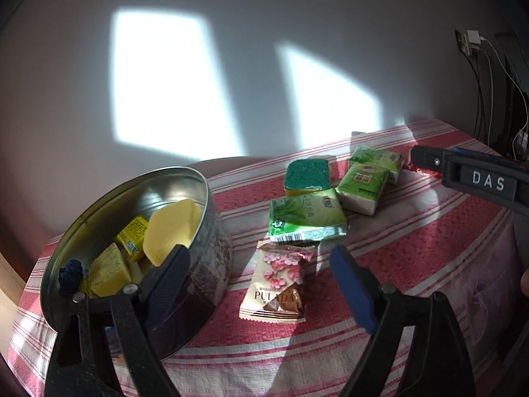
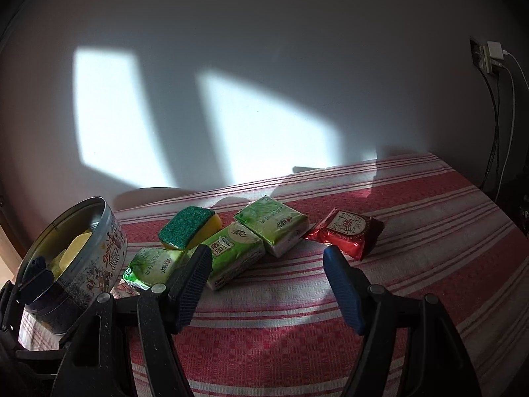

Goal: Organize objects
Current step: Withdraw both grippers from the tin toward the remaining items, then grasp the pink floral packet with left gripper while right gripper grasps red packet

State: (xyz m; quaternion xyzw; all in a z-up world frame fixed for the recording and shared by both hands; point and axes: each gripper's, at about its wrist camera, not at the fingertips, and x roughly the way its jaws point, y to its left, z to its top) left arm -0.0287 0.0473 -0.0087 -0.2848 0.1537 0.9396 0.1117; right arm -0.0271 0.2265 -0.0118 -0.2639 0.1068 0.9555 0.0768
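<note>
- Tin (image 1: 211, 231) at lower left, sponges inside.
- Left gripper (image 1: 261, 284) released above pink snack packet (image 1: 281, 284).
- Right gripper (image 2: 267, 284) released, empty, near red packet (image 2: 347, 235).

1. In the left wrist view, the red packet (image 1: 426, 169) at right of centre is nearly all hidden behind the right gripper's arm (image 1: 479, 178).
2. The tin (image 2: 76, 264) at lower left of the right wrist view hides most of its contents.
3. Small print on the green tissue packs (image 2: 231, 254) is unreadable.
</note>
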